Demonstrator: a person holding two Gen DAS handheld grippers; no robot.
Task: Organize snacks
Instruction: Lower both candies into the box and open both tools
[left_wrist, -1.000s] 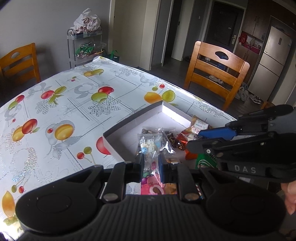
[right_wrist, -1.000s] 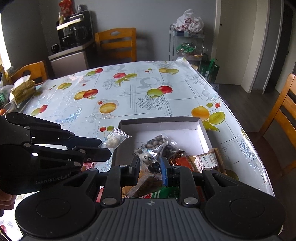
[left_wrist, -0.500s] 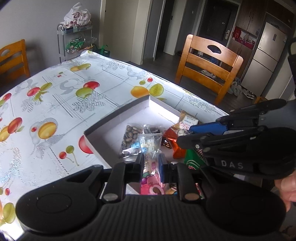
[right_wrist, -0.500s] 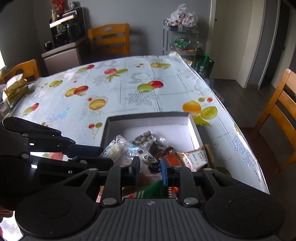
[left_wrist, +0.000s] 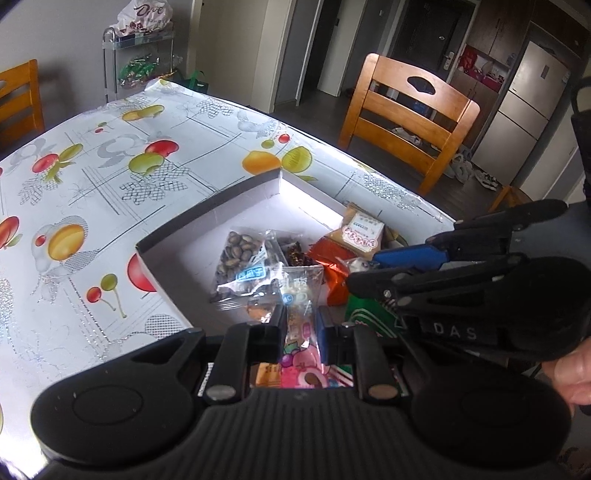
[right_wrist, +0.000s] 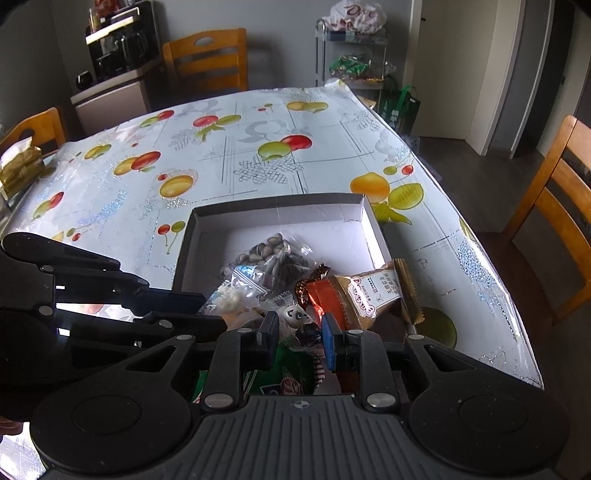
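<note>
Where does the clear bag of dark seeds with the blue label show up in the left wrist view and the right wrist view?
Left wrist view: the bag of seeds lies just left of centre, in the white box, ahead of the left claw.
Right wrist view: the bag of seeds lies at centre, in the box's near part, beyond the right claw.
Shared landmark: the orange foil packet, to the bag's right in both.

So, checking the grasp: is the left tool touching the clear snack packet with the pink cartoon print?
Touching: the left wrist view shows the left tool pinching the clear packet.
</note>
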